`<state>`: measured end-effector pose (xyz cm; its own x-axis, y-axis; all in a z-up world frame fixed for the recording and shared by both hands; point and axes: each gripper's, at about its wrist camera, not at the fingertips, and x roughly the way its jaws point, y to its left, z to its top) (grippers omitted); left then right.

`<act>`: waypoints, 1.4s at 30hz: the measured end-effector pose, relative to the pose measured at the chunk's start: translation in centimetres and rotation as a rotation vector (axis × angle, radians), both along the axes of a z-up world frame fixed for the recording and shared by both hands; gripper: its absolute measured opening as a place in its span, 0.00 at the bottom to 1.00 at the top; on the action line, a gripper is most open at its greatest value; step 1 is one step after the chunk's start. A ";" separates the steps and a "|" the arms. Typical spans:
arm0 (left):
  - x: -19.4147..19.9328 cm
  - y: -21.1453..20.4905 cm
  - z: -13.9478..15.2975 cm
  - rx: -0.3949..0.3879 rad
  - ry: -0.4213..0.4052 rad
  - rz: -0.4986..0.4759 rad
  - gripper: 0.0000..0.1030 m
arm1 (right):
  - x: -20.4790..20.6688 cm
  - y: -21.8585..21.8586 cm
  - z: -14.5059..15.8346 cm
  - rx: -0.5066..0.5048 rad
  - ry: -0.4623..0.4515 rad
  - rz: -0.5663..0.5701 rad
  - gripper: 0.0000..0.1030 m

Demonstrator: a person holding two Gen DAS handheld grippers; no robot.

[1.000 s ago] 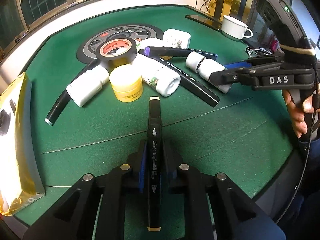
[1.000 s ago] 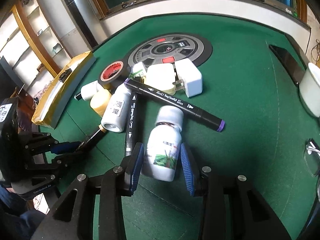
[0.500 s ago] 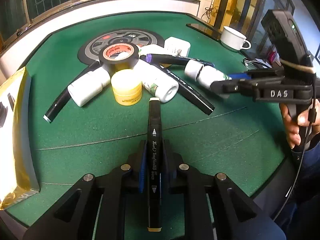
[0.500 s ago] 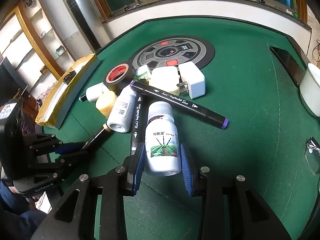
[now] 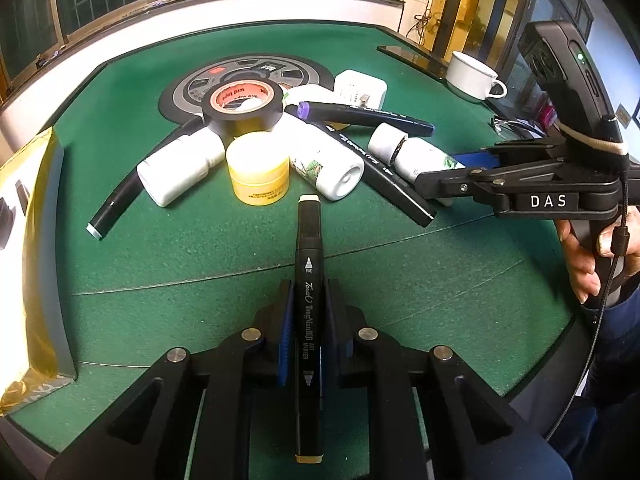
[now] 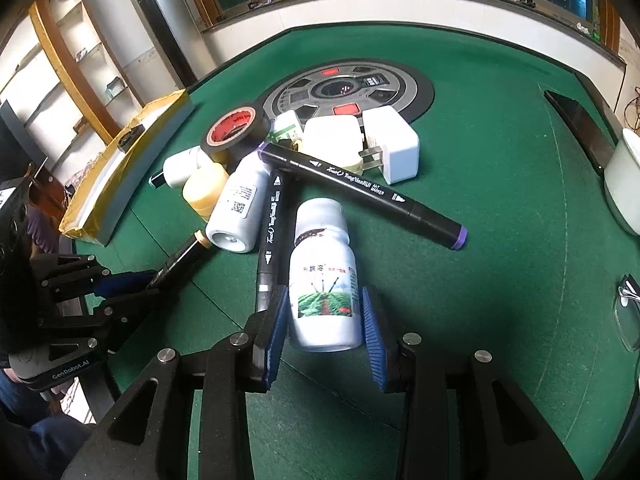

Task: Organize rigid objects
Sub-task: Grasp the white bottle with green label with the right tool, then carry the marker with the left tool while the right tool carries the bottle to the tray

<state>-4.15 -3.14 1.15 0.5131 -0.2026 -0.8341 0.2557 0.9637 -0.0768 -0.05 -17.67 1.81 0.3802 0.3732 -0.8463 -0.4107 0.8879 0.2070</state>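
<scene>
Left claw (image 5: pixel 307 330) clamps a black marker (image 5: pixel 308 312), right claw (image 6: pixel 325 320), just opening, straddles a white bottle (image 6: pixel 323 276) unpressed; most items lie heaped on the surface (image 6: pixel 500 208), unsorted.

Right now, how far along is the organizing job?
Early: nothing looks sorted yet. The left gripper is shut on a beige-capped marker; the right gripper has just been opening its jaws with the white bottle between them. Left: the tape roll, yellow jar, other markers and bottles lie heaped together.
</scene>
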 end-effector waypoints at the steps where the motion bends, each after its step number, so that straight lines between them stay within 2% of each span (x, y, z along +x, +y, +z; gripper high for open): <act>1: 0.0 0.0 0.0 -0.001 -0.002 0.001 0.12 | 0.0 0.0 0.0 -0.011 -0.005 -0.003 0.36; 3: 0.0 0.0 0.0 0.000 -0.001 0.000 0.12 | -0.1 0.0 0.2 -0.013 -0.016 -0.002 0.40; 5: 0.0 -0.1 0.0 0.000 -0.002 0.000 0.12 | -0.1 0.0 0.5 -0.002 -0.029 -0.009 0.48; 7: 0.1 -0.1 0.0 0.001 -0.006 0.001 0.12 | -0.1 0.0 0.5 0.002 -0.040 -0.017 0.48; 9: 0.1 -0.1 0.0 -0.003 -0.005 0.003 0.12 | 0.1 -0.2 0.2 0.018 -0.034 -0.028 0.45; 10: 0.1 0.0 0.0 -0.006 -0.004 0.006 0.12 | 0.2 -0.3 0.0 0.017 -0.032 -0.034 0.30; 15: 0.2 0.7 0.7 -0.043 -0.021 0.024 0.12 | 0.1 -0.6 0.1 0.030 -0.027 -0.038 0.30; 20: -0.6 1.5 2.2 -0.077 -0.067 0.035 0.12 | -0.5 -1.1 1.3 0.073 -0.061 -0.039 0.30; 27: -2.2 4.5 4.7 -0.145 -0.154 0.084 0.12 | -1.0 -0.7 2.9 0.188 -0.089 -0.053 0.30; 35: -4.1 11.0 7.5 -0.186 -0.261 0.218 0.12 | -1.7 5.0 5.7 0.264 -0.087 0.019 0.30; 42: -5.3 18.1 7.6 -0.199 -0.305 0.362 0.12 | -0.8 13.0 7.5 0.254 -0.071 0.114 0.30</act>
